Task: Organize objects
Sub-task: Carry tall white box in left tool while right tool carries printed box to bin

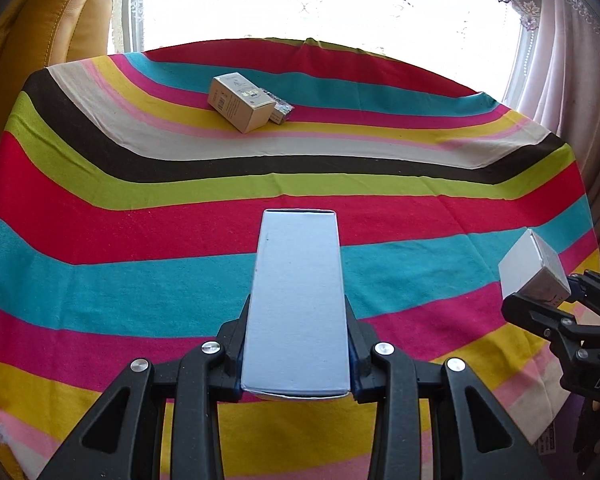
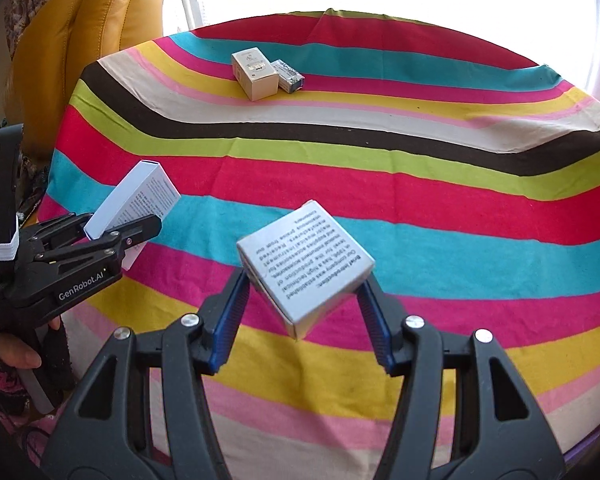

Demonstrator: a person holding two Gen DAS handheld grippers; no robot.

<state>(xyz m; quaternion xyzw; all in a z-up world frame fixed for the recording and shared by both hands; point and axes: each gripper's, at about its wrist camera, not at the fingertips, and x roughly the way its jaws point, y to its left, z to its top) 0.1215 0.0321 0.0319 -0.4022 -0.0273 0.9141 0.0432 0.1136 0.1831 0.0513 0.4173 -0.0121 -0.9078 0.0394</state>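
Left hand-held gripper [image 1: 296,360] is clamped narrow on a long, flat white cardboard box [image 1: 296,304], whose plain broad face lies up along the fingers and reaches well past their tips, off the table. In the right wrist view this same box [image 2: 134,204] shows small black print on its underside and tilts up and away from the jaws. A person's hand [image 2: 18,354] grips the handle below it.

Right hand-held gripper [image 2: 302,308] holds a squat white cardboard box with black printed text [image 2: 304,264] between its blue ribbed pads [image 2: 230,316], at a middling width; the box is turned cornerwise, one corner hanging down between the fingers, clear of the cloth. From the left wrist view that box [image 1: 534,266] sits far off to the right of the left hand-held gripper.

Beneath both spreads a striped cotton cloth [image 1: 140,240] in red, teal, pink, yellow, lime, brown and cream, covering the table. Far ahead of both grippers, on the pink and yellow stripes, a beige cardboard box [image 1: 240,102] lies with a small grey packet [image 1: 281,112] touching its right side. Beyond the table's left far corner stands a mustard leather armchair [image 2: 100,24]; pale lace curtains [image 1: 540,40] hang behind.
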